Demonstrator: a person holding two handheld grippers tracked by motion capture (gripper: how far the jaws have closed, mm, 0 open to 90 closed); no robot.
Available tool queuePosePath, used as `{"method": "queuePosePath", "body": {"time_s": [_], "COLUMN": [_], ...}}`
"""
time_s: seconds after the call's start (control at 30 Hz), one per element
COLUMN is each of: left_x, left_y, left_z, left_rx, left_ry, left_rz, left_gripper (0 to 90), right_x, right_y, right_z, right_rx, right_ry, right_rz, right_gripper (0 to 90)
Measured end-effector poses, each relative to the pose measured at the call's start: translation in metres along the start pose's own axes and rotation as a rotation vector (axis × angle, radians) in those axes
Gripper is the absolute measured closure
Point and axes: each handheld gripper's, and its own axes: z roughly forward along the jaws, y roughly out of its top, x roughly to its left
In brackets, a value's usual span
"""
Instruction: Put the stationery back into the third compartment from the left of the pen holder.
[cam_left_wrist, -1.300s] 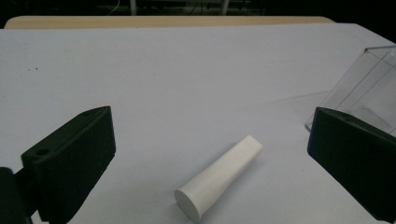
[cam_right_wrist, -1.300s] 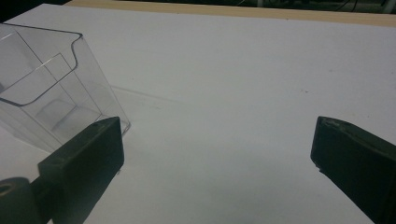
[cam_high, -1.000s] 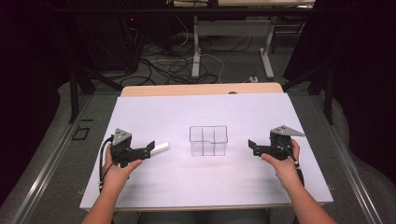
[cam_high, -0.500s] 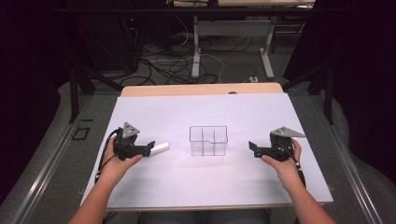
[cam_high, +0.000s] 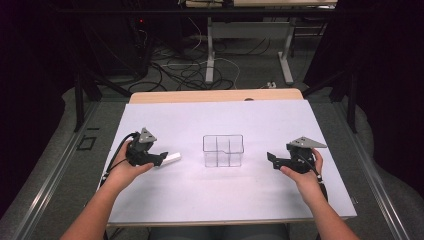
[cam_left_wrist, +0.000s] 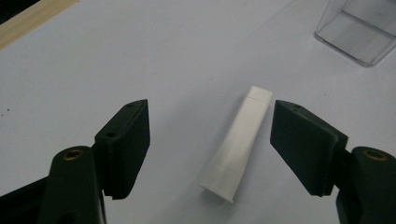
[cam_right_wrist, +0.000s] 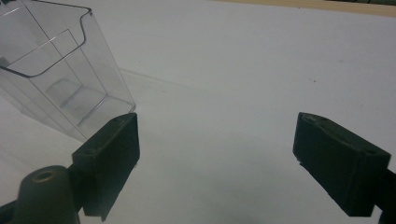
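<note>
A small white tube (cam_left_wrist: 238, 142) lies flat on the white table top (cam_high: 200, 125), left of the middle. My left gripper (cam_left_wrist: 210, 144) is open around it, one jaw on each side, neither touching it. In the high view the white tube (cam_high: 171, 159) pokes out past the left gripper (cam_high: 159, 159). A clear plastic box with compartments (cam_high: 223, 150) stands at the centre of the table. My right gripper (cam_high: 272, 161) is open to the right of the box with nothing between its jaws. In the right gripper view the clear box (cam_right_wrist: 56, 70) sits up and to the left of the right gripper (cam_right_wrist: 217, 161).
The table's wooden far edge (cam_high: 215, 95) runs along the back. Beyond it are cables (cam_high: 185, 65) on the floor and metal desk legs (cam_high: 210, 50). Dark curtains stand at both sides.
The left gripper has slid slightly toward the tube, so its jaws now straddle it. The right gripper has barely moved.
</note>
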Motion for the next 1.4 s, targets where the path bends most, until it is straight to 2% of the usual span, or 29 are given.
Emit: {"method": "queuePosePath", "body": {"time_s": [0.1,0.17,0.23,0.37,0.57,0.73,0.87,1.13,1.4], "left_x": [-0.002,-0.002,-0.002,-0.002,-0.003,-0.003,-0.005,-0.006,-0.007], "left_y": [0.003,0.004,0.004,0.003,0.001,0.001,0.002,0.000,0.002], "left_z": [0.005,0.008,0.012,0.017,0.025,0.028,0.032,0.035,0.039], "left_rx": [0.013,0.030,0.033,0.064,0.095,0.100,0.119,0.150,0.155], "left_ry": [-0.007,-0.027,-0.030,-0.045,-0.044,-0.057,-0.066,-0.075,-0.092], "left_rz": [0.031,0.036,0.052,0.055,0.071,0.054,0.071,0.078,0.077], "left_gripper": [30.8,32.2,32.7,33.3,35.4,37.2,38.5,41.2,43.1], "right_x": [-0.001,-0.001,-0.001,-0.002,-0.001,-0.001,-0.001,-0.001,-0.001], "right_y": [0.000,-0.001,-0.001,-0.001,-0.002,-0.002,-0.002,-0.003,-0.003], "right_z": [0.000,0.000,0.000,0.001,0.001,0.001,0.001,0.001,0.002], "right_rx": [0.001,0.007,0.011,0.011,0.019,0.026,0.026,0.028,0.028], "right_ry": [-0.001,0.003,0.008,0.012,0.019,0.024,0.020,0.023,0.025], "right_rz": [-0.003,-0.001,0.008,0.000,0.003,-0.003,-0.007,-0.001,-0.006], "right_gripper": [14.4,14.6,14.7,14.8,14.8,14.9,15.0,15.0,15.2]}}
